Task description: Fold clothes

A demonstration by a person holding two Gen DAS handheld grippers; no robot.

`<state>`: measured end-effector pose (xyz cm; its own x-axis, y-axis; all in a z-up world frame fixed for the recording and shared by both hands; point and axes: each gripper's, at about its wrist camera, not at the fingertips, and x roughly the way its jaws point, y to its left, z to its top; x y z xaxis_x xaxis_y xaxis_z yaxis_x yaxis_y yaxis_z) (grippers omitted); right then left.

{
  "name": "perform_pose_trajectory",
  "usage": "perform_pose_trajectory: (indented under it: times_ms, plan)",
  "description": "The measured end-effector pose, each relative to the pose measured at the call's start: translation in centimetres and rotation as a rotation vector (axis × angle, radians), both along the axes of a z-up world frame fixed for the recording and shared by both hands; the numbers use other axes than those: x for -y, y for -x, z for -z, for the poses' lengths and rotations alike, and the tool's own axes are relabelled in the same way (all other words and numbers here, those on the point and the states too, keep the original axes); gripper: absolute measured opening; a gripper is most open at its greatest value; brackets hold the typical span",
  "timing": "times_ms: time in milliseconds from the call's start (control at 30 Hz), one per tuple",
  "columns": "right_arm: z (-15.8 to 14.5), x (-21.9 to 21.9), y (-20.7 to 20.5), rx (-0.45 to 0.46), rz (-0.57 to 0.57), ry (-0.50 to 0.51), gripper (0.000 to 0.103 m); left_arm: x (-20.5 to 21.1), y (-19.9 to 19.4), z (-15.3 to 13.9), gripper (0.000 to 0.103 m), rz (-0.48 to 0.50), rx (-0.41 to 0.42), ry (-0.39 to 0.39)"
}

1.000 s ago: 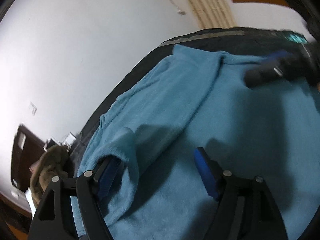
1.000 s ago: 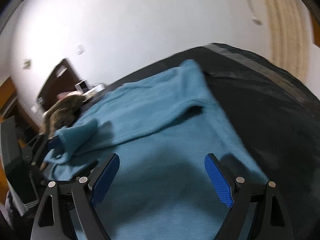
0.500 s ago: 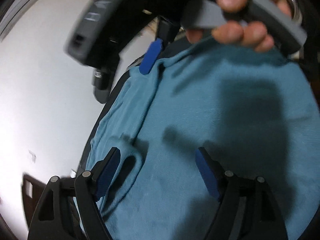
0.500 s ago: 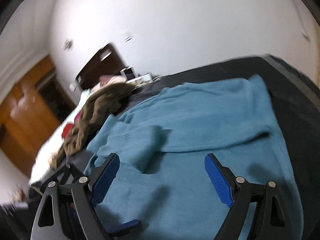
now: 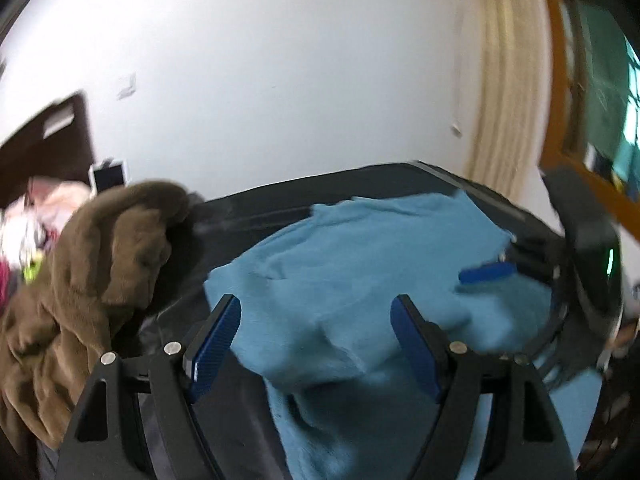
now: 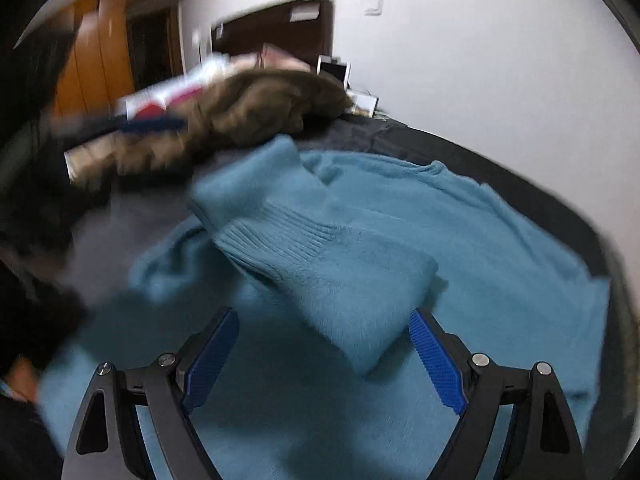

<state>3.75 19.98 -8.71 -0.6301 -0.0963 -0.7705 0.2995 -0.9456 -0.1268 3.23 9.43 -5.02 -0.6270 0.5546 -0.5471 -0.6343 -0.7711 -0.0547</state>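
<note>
A fluffy light-blue sweater (image 6: 500,240) lies spread on a dark bed cover (image 6: 560,200). One sleeve (image 6: 340,280) is folded across its body, ribbed cuff (image 6: 276,232) on top. My right gripper (image 6: 324,320) hovers open just above that sleeve, nothing between its pads. My left gripper (image 5: 316,304) is open too, over the sweater (image 5: 360,248) near its left edge, with no cloth pinched. In the left wrist view, the right gripper's blue pad (image 5: 486,272) shows blurred at the far right.
A brown furry garment (image 5: 80,280) is heaped on the bed left of the sweater, also visible as the brown garment (image 6: 260,116) beyond it. More clothes and a dark headboard (image 6: 280,24) lie behind. A white wall (image 5: 280,80) borders the bed.
Both grippers have rolled and swung sideways over the sweater. The left one has drawn away from the right gripper and now faces the brown heap. The sleeve stays folded over the body.
</note>
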Motion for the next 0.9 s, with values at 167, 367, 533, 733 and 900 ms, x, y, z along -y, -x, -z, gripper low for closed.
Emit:
perform_pose_trajectory:
  times_ms: [167,367,533,733,900]
  plan:
    - [1.8,-0.5,3.3,0.064,0.081,-0.051,0.029,0.5,1.0,1.8,0.081,-0.035,0.022,0.013]
    - [-0.7,-6.0,2.2,-0.055,0.256,0.104,0.01,-1.0,2.1,3.4,0.081,-0.03,0.041,0.079]
    - [-2.6,-13.7,0.5,-0.178,0.478,0.269,0.01,-3.0,3.1,4.8,0.081,-0.018,0.043,0.166]
    - [-2.0,-20.6,-0.3,-0.221,0.594,0.403,0.01,-5.5,3.8,6.5,0.081,-0.026,0.043,0.277]
    - [-1.7,-21.4,0.7,-0.236,0.554,0.43,0.01,-6.1,5.0,7.6,0.082,-0.062,0.092,0.307]
